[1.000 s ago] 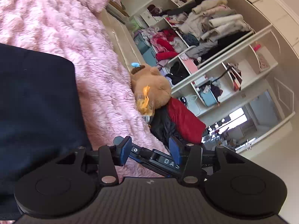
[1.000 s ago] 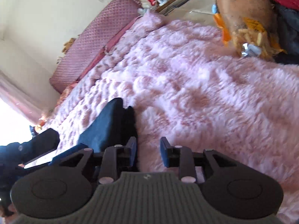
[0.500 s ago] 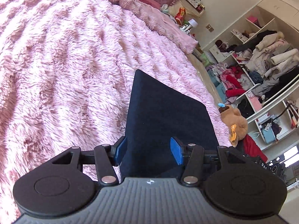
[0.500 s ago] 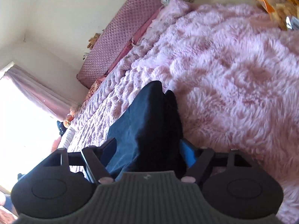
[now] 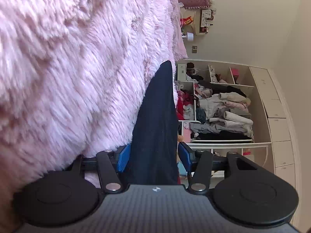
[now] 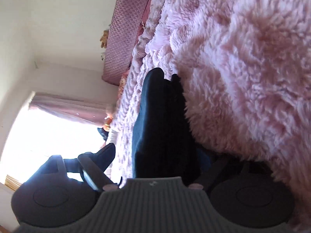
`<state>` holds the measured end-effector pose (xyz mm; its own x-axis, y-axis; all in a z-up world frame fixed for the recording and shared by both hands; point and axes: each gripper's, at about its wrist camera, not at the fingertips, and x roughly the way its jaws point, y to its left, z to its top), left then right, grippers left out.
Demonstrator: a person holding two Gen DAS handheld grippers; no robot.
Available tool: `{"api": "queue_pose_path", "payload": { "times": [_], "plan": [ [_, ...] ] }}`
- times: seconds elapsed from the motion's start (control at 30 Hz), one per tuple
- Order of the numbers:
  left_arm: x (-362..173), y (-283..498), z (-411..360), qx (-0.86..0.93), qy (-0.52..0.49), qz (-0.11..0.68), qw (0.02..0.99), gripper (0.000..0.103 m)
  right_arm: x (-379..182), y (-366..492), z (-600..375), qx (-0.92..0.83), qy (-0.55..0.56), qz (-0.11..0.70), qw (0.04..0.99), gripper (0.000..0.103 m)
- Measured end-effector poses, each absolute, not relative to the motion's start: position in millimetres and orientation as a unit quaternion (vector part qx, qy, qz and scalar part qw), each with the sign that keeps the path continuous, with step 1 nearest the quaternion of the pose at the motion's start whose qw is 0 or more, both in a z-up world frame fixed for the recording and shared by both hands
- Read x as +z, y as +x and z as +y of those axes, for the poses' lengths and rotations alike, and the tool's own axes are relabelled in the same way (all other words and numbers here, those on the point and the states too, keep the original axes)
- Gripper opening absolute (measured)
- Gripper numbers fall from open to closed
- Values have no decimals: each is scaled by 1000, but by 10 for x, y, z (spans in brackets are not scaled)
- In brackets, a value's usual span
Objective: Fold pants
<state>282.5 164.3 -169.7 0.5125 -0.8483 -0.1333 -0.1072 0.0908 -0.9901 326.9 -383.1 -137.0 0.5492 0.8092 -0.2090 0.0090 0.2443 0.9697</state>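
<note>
The navy pants (image 5: 155,116) lie folded on the fluffy pink blanket (image 5: 68,68), seen edge-on in both wrist views. My left gripper (image 5: 154,156) straddles the near edge of the fabric, and its blue pads (image 5: 123,158) sit right at the cloth's sides without squeezing it. In the right wrist view the pants (image 6: 161,120) run as a dark stack between the fingers of my right gripper (image 6: 158,153). Its jaws are opening wide. One finger (image 6: 97,159) stands far off the cloth, and the other is half buried in the blanket (image 6: 243,68).
An open wardrobe (image 5: 223,106) crammed with piled clothes stands beyond the bed's edge. A quilted pink headboard (image 6: 124,29) is at the far end, with a cluttered nightstand (image 5: 206,19) beside it. A bright window (image 6: 48,132) with a pink curtain lies past the bed.
My left gripper has rolled and dropped from above the bed to the pants' edge, which now sits between its pads. My right gripper's jaws have spread wide and taken the pants between them.
</note>
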Motion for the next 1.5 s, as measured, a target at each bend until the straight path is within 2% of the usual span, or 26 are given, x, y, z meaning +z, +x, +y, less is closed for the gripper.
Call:
{"api": "queue_pose_path", "payload": {
  "times": [0.07, 0.23, 0.6, 0.7, 0.8, 0.87, 0.93, 0.97, 1.17, 1.5],
  "plan": [
    [-1715, 2921, 1599, -308, -597, 405, 620, 60, -1435, 3333, -3845, 301, 548, 387, 678, 74],
    [-1729, 3174, 1454, -323, -576, 444, 605, 60, -1546, 3546, -3752, 332, 542, 425, 645, 68],
    [-1798, 3456, 1118, -354, -553, 506, 559, 60, -1673, 3701, -3600, 370, 542, 439, 613, 67],
    [-1823, 3512, 1022, -357, -545, 521, 552, 56, -1671, 3720, -3519, 377, 531, 440, 619, 66],
    [-1844, 3503, 971, -337, -546, 531, 553, 46, -1671, 3705, -3473, 373, 524, 442, 626, 61],
    [-1861, 3480, 978, -324, -554, 532, 553, 35, -1658, 3690, -3471, 365, 516, 446, 634, 49],
    [-1814, 3431, 985, -314, -549, 529, 565, 31, -1647, 3695, -3471, 363, 514, 444, 638, 42],
    [-1777, 3412, 980, -309, -544, 529, 574, 30, -1643, 3725, -3481, 363, 515, 443, 638, 38],
    [-1518, 3369, 955, -285, -514, 538, 604, 29, -1559, 3688, -3476, 354, 516, 437, 646, 33],
    [-938, 3184, 911, -277, -464, 525, 657, 27, -1208, 3477, -3397, 347, 514, 398, 676, 32]
  ]
}}
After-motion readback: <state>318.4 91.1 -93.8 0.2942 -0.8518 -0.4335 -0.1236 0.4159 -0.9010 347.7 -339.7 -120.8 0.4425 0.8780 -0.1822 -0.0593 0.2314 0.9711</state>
